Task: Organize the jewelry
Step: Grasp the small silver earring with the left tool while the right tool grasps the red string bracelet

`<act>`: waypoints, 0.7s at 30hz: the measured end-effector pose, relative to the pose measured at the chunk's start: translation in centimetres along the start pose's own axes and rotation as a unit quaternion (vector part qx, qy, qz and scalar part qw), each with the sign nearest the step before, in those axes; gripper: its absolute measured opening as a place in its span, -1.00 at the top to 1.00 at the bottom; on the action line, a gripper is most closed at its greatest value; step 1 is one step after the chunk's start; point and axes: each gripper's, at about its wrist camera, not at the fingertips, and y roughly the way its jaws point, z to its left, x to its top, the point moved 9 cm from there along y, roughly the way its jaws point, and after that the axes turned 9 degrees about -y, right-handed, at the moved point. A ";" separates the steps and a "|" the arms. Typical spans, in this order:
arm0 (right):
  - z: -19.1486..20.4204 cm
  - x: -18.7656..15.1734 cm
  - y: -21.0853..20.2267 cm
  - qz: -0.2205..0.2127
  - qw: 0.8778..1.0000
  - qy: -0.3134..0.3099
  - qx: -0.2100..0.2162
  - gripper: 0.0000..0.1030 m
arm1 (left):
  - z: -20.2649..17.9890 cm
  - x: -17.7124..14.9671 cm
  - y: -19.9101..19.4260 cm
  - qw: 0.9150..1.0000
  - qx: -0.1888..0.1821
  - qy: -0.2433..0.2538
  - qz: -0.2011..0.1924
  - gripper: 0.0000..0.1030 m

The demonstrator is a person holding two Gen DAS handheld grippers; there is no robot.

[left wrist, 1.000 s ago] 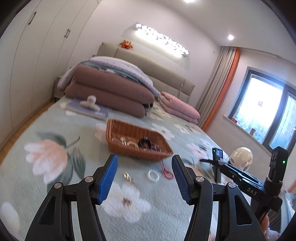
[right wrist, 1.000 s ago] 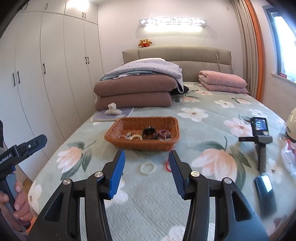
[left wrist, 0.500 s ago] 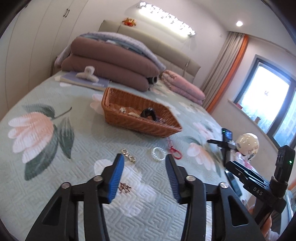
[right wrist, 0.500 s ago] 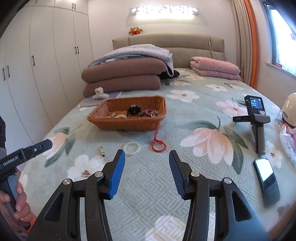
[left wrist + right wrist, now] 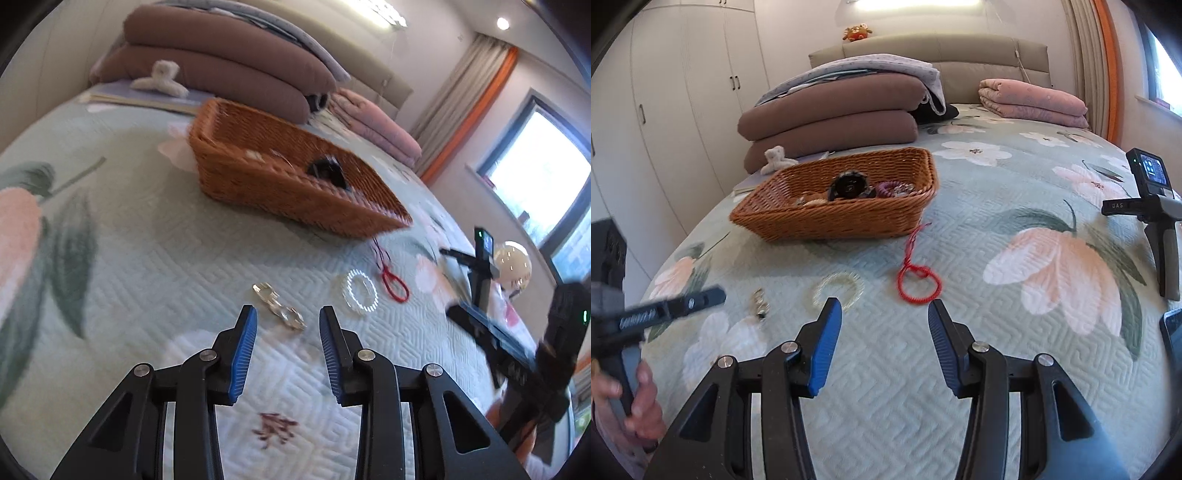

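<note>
We note left gripper (image 5: 288,314) spread, empty, tilted over silver chain (image 5: 279,306); right gripper (image 5: 884,306) wide, empty, near red cord (image 5: 918,280).

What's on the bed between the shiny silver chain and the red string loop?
The clear bead bracelet lies between the silver chain and the red string loop, apart from both. The left wrist view shows it best.

At the centre of the frame, a shiny silver metal link chain (image 5: 279,307) lies on the matt, quilted pale-green cloth bedspread (image 5: 147,266). Right of it sit a glossy clear beaded bracelet (image 5: 362,291) and a red braided cord loop (image 5: 918,282). Above, the rough brown woven wicker basket (image 5: 827,218). The tongs' (image 5: 286,332) ribbed blue pads (image 5: 242,350) look matt plastic.
</note>
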 end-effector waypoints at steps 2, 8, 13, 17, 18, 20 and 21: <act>-0.7 0.6 0.5 -0.002 1.000 -0.001 -0.007 -0.01 | -0.3 -1.0 1.0 1.000 0.013 0.006 0.013 0.32; -2.1 0.9 1.9 0.000 1.000 -0.010 -0.023 -0.01 | -0.3 -1.5 2.6 0.998 0.061 -0.002 0.002 0.32; -2.8 0.5 2.9 0.005 1.000 0.002 -0.021 -0.01 | -1.1 -1.4 4.0 0.997 0.075 0.008 0.010 0.32; -2.8 0.3 4.3 0.025 1.000 -0.005 -0.010 -0.01 | -1.2 -1.4 4.4 0.996 0.092 0.019 0.009 0.33; -2.7 0.0 4.9 0.035 0.999 -0.007 -0.005 -0.01 | -1.3 -1.3 4.5 0.995 0.095 0.021 0.009 0.33; -2.4 -0.3 6.0 0.055 0.998 -0.012 0.004 -0.01 | -1.3 -1.3 4.6 0.995 0.101 0.024 0.007 0.33; -2.3 -0.4 6.4 0.061 0.998 -0.016 0.006 -0.01 | -1.4 -1.3 4.6 0.994 0.105 0.028 0.005 0.33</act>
